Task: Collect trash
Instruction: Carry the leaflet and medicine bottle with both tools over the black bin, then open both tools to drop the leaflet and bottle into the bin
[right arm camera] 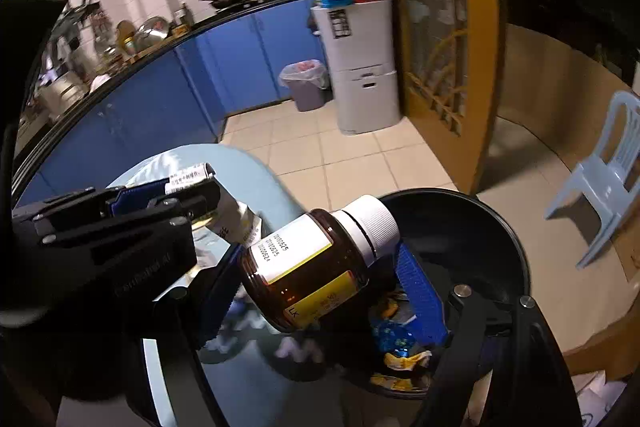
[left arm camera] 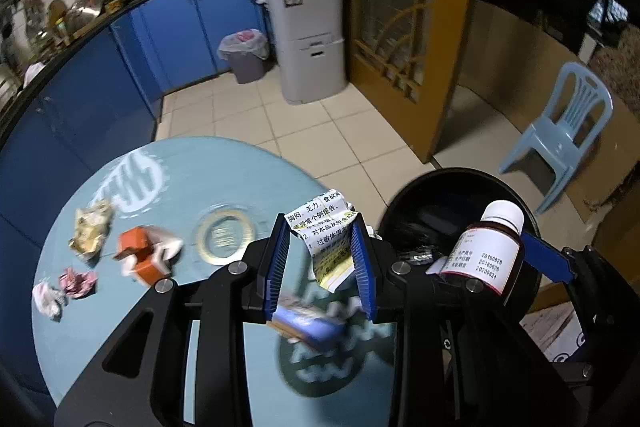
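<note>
My left gripper (left arm camera: 320, 239) is shut on a folded printed leaflet (left arm camera: 326, 239) above the round light-blue table (left arm camera: 208, 179). To its right, my right gripper (right arm camera: 320, 267) grips a brown pill bottle (right arm camera: 304, 267) with a white cap. The bottle is tilted and hangs over the near rim of a black bin (right arm camera: 504, 227) beside the table. Blue and yellow wrappers (right arm camera: 396, 343) lie inside the bin. On the table lie a yellowish crumpled wrapper (left arm camera: 90, 231), an orange box (left arm camera: 140, 255), pink crumpled paper (left arm camera: 78, 281), a white wad (left arm camera: 48, 301), a tape roll (left arm camera: 226, 237) and a blue box (left arm camera: 308, 325).
A grey lined waste bin (left arm camera: 244, 55) and a grey cabinet (left arm camera: 312, 35) stand by blue kitchen cupboards (left arm camera: 172, 31) across the tiled floor. A pale blue plastic chair (left arm camera: 560, 135) stands at right. A cardboard box (left arm camera: 560, 331) sits beside the black bin.
</note>
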`<state>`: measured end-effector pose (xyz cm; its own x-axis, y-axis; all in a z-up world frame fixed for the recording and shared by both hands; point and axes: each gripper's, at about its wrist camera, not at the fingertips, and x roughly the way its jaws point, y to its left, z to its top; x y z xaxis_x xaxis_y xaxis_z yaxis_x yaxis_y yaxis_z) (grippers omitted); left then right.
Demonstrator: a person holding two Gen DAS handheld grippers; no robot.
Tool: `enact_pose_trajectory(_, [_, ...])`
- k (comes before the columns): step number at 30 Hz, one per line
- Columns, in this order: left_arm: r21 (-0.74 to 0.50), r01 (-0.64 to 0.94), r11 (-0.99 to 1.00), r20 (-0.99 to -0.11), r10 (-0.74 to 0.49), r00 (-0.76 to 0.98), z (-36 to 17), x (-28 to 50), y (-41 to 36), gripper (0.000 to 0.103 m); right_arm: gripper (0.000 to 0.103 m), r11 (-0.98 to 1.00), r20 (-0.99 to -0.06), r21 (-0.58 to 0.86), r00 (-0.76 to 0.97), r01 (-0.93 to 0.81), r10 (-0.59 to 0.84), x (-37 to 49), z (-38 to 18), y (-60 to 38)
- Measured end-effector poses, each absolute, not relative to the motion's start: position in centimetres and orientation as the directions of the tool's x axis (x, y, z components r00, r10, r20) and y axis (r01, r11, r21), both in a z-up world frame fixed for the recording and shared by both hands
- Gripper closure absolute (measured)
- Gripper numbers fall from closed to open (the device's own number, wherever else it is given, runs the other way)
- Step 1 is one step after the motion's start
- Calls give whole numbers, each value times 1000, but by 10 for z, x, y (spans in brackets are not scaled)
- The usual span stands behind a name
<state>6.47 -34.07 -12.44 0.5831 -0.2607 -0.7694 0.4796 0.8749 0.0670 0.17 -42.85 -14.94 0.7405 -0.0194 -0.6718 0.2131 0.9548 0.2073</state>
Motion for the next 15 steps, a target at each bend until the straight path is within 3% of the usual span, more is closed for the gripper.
enact_pose_trajectory(15, [87, 563, 822, -795, -283, 537, -144, 73, -421, 69, 29, 915, -690, 233, 719, 330, -83, 1, -170, -494])
